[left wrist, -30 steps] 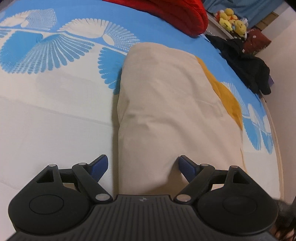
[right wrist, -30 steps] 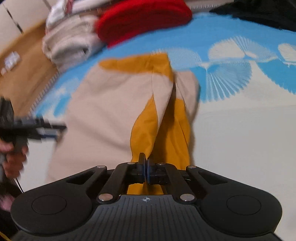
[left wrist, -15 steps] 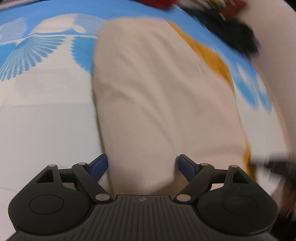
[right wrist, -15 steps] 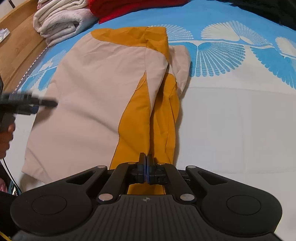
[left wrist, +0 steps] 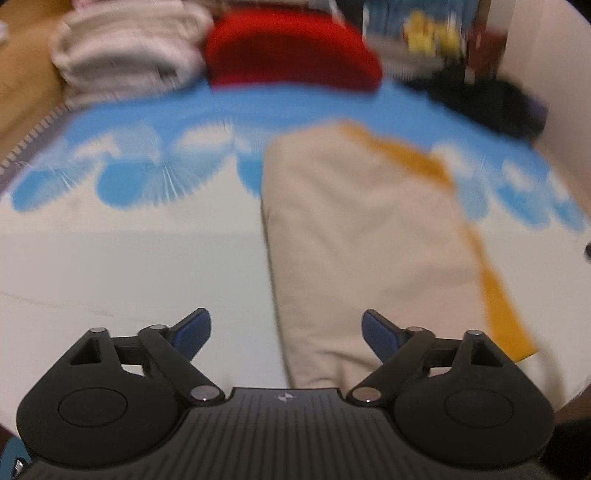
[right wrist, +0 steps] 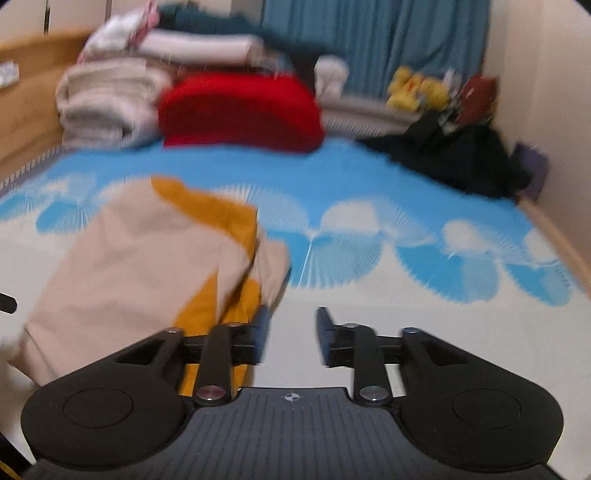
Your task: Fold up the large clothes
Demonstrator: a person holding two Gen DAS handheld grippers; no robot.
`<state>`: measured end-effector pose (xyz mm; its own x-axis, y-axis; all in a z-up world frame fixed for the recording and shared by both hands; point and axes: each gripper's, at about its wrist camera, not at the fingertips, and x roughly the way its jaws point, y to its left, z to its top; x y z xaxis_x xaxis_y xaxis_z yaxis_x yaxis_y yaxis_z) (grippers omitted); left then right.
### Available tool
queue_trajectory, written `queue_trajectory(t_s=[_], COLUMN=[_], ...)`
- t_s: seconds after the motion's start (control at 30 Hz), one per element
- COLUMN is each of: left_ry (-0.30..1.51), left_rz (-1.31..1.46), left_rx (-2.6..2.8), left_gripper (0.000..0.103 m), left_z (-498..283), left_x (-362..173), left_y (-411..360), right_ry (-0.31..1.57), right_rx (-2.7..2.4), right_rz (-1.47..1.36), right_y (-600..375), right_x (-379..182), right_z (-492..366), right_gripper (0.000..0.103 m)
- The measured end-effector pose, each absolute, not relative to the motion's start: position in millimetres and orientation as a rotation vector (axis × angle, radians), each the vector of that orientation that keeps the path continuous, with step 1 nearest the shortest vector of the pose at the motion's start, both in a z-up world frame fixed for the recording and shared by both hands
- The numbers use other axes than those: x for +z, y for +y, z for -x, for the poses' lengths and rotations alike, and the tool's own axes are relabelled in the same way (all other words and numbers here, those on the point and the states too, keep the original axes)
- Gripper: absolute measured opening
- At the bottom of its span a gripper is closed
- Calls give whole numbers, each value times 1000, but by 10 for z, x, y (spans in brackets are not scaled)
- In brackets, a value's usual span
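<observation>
Right gripper, jaws just opening and empty, and wide-open left gripper are hovering over the soft, light beige-and-mustard garment on the bed, best pinched at corners.

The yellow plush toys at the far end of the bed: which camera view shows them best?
The right wrist view: the yellow plush toys appear larger there, before the blue curtain. In the left wrist view they are only a small, blurred patch near the top edge.

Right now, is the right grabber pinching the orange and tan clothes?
Apart. Right wrist view: the right gripper has just been opening, nothing between its jaws; the garment lies beside it.
</observation>
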<state>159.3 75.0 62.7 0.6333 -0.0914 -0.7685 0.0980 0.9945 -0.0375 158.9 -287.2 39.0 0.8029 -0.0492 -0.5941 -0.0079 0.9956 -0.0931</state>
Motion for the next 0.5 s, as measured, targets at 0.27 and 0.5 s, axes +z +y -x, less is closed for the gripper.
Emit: queue_trajectory(t_s=[0.27,0.5], left_ry=[663,671], left_rz=[-16,-31], left_rx=[-56,-74], left_gripper=[103,103], left_z=[-174,421], left_x=[962,653], left_y=[286,-46], right_ry=[537,529], right_rx=[-19,-88], right_rz=[25,-13], right_y=[-2510,-2256], right_x=[839,620], right_z=[-530,265], right_gripper=[86,102])
